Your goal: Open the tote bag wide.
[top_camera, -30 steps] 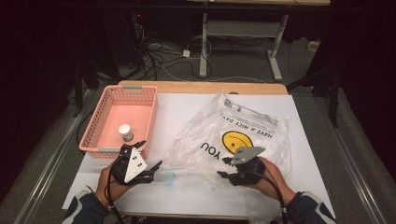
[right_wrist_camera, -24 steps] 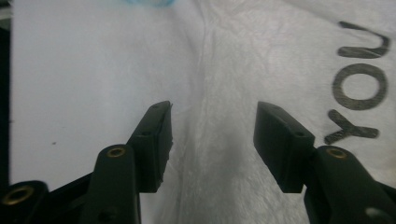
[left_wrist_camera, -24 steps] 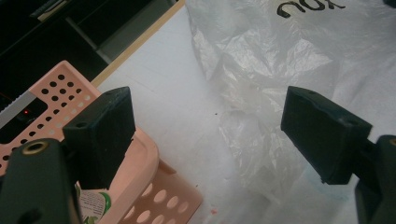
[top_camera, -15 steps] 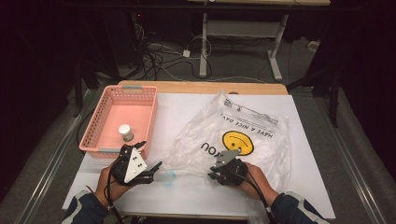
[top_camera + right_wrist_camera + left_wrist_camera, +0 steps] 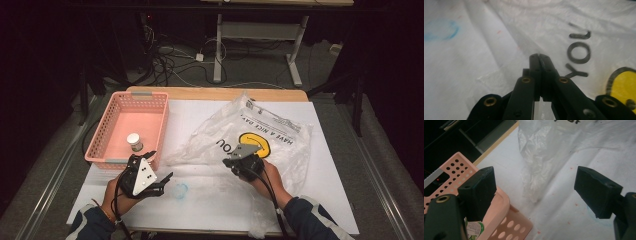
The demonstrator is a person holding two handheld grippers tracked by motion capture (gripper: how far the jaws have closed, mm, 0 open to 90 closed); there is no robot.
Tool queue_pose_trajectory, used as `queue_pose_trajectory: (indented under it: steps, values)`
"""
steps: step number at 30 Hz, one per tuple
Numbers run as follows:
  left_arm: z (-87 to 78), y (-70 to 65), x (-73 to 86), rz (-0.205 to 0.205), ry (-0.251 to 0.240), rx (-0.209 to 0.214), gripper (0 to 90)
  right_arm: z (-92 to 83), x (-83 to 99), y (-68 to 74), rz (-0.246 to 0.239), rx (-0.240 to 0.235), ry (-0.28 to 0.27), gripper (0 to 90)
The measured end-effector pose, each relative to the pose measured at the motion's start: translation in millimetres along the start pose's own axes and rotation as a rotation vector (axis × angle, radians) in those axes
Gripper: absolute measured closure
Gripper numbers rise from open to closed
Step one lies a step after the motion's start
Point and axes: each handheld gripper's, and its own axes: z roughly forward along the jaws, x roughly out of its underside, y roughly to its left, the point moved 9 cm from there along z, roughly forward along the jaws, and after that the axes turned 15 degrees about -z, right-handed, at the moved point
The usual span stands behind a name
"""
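A clear plastic bag (image 5: 292, 152) with a yellow smiley face and black lettering lies crumpled on the white table sheet. My right gripper (image 5: 227, 162) rests on the bag's near left part. In the right gripper view its jaws have just closed and meet tip to tip (image 5: 539, 57), where a raised fold of the bag's film (image 5: 506, 37) runs into them. My left gripper (image 5: 161, 167) stands open beside the near corner of the pink basket (image 5: 102, 137), nothing between its jaws (image 5: 536, 180). The bag's (image 5: 544, 152) loose edge lies ahead of it.
The pink basket (image 5: 506, 207) holds a small white-capped bottle (image 5: 134, 142), whose label (image 5: 475, 230) shows behind the left jaw. A blue ring mark (image 5: 181, 190) sits on the sheet between the hands. The wooden table edge (image 5: 215, 93) runs along the far side.
My right gripper has slid left across the bag and its jaws have come together. The bag's left edge has spread a little leftward. The left hand has stayed put.
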Motion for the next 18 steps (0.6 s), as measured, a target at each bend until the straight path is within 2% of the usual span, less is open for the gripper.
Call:
queue_pose_trajectory:
  steps: [2,3,5,6,7,9,10,15,18]
  values:
    - [-0.2,0.3,0.3,0.0,0.0,0.0,17.8,2.6,-8.7,-19.6,0.039,0.062,-0.03,90.0]
    - [-0.3,0.4,0.5,-0.001,-0.001,0.002,17.8,2.6,-8.7,-19.6,0.039,0.062,-0.03,90.0]
    - [-0.5,1.2,0.8,-0.002,-0.001,0.0,17.8,5.4,-12.7,-33.5,0.057,0.094,-0.043,90.0]
    - [-0.6,1.6,0.8,-0.005,-0.001,0.0,17.8,5.4,-12.7,-33.5,0.057,0.094,-0.043,90.0]
    - [-0.6,2.2,0.9,-0.006,-0.001,-0.001,17.8,6.0,-14.6,-41.0,0.069,0.115,-0.054,90.0]
    - [-0.4,3.1,0.9,-0.009,0.0,-0.002,17.8,5.8,-15.2,-44.2,0.065,0.126,-0.058,90.0]
    - [-0.2,3.4,1.0,-0.008,0.001,-0.003,17.8,5.7,-15.5,-50.0,0.06,0.148,-0.057,90.0]
    - [-1.4,5.5,-0.7,-0.01,-0.002,-0.013,17.8,0.7,-16.1,-55.3,0.069,0.159,-0.061,90.0]
    - [-3.6,8.9,-2.2,-0.025,-0.01,-0.015,17.8,-11.1,-20.2,-58.9,0.055,0.177,-0.079,90.0]
